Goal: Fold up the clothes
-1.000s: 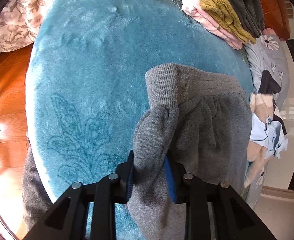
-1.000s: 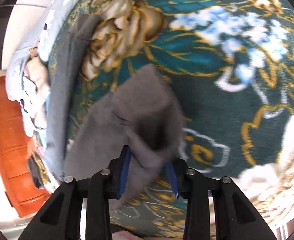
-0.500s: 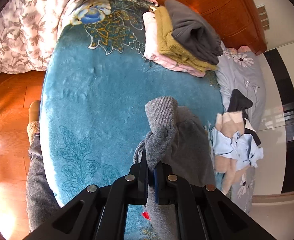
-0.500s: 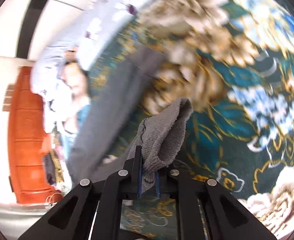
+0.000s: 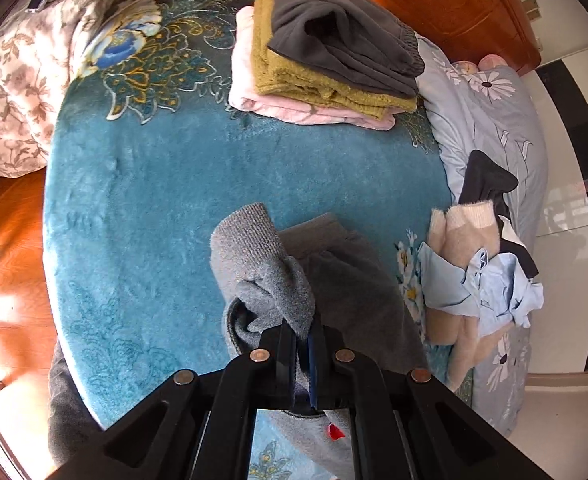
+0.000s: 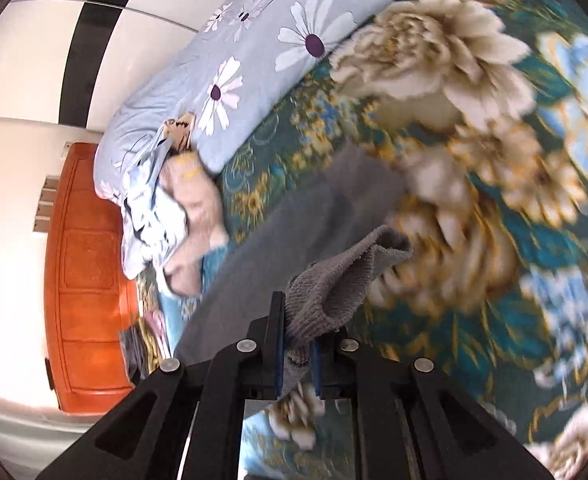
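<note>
A grey knit garment (image 5: 334, 280) lies on the teal floral blanket (image 5: 153, 200) of a bed. My left gripper (image 5: 302, 336) is shut on a ribbed cuff end of the garment (image 5: 261, 264) and holds it lifted off the blanket. My right gripper (image 6: 298, 328) is shut on another ribbed edge of the same garment (image 6: 346, 276), lifted above the blanket (image 6: 494, 240); the rest of the garment (image 6: 294, 232) trails down to the left.
A stack of folded clothes, pink, mustard and dark grey (image 5: 326, 60), sits at the far side of the bed. A heap of unfolded clothes (image 5: 482, 272) lies at the right by a pale blue flowered quilt (image 6: 253, 52). A wooden headboard (image 6: 85, 272) stands behind.
Both grippers have closed on the grey garment's ends and lifted them up off the blanket. The views have pulled back, showing more of the bed.
</note>
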